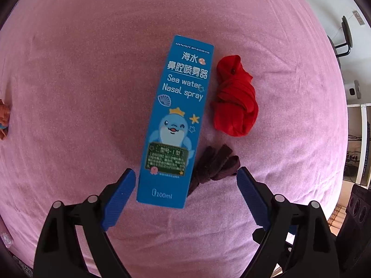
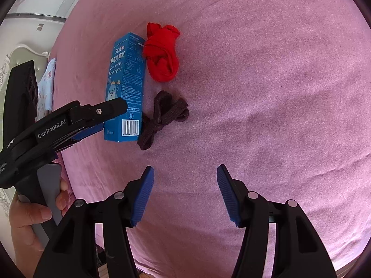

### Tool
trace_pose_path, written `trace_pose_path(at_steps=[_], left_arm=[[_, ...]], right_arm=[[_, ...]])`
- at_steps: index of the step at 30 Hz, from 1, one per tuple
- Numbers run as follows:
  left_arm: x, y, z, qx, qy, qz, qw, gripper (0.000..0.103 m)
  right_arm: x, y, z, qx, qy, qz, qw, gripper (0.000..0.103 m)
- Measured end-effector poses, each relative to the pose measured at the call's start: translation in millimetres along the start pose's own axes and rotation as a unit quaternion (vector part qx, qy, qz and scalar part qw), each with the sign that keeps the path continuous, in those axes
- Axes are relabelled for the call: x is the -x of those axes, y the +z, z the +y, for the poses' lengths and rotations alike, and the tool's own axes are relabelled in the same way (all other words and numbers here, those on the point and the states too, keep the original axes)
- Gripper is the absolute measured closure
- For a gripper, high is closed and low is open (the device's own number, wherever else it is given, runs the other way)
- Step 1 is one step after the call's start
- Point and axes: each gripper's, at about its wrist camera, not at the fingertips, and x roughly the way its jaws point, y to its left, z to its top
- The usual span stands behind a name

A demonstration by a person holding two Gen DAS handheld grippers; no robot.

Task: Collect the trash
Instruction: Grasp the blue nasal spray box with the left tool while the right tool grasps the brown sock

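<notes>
A blue nasal-spray box (image 1: 176,120) lies flat on the pink bedspread (image 1: 69,69). A red balled sock (image 1: 234,97) lies just right of the box, and a dark brown sock bundle (image 1: 215,166) touches its lower right side. My left gripper (image 1: 186,171) hangs open over the box's near end, its blue pads clear of both sides. In the right wrist view the box (image 2: 125,88), red sock (image 2: 162,53) and brown bundle (image 2: 162,118) lie ahead. My right gripper (image 2: 185,168) is open over bare cloth, holding nothing. One left finger (image 2: 104,110) reaches the box.
A person's hand (image 2: 34,213) grips the left gripper's handle. A flowered pillow (image 2: 46,81) and headboard lie at the bed's left end. An orange cloth item (image 1: 3,118) sits at the left edge. Past the bed's right edge are shelves (image 1: 361,139) and a chair (image 1: 345,37).
</notes>
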Motion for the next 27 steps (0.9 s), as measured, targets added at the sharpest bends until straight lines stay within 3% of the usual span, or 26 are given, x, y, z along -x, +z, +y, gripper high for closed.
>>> trace_pose_path(at_steps=[8, 10, 12, 24, 27], left_arm=[[-32, 23, 10, -0.010, -0.007, 0.025, 0.9996, 0.014], [-37, 27, 11, -0.004, -0.034, 0.026, 0.9991, 0.029], [-41, 31, 13, 0.005, -0.038, 0.034, 0.9987, 0.047], [-22, 28, 41, 0.008, -0.057, -0.001, 0.9983, 0.053], [-16, 22, 49, 0.010, -0.059, -0.002, 0.9982, 0.053]], right_arm=[[-28, 17, 2, -0.024, 0.015, 0.014, 0.999, 0.048], [-32, 20, 1, -0.031, 0.017, 0.017, 0.999, 0.048], [-37, 22, 0, -0.038, 0.022, 0.020, 0.999, 0.048], [-67, 43, -9, -0.132, 0.085, 0.034, 0.987, 0.047], [-73, 48, -8, -0.147, 0.080, 0.034, 0.985, 0.047]])
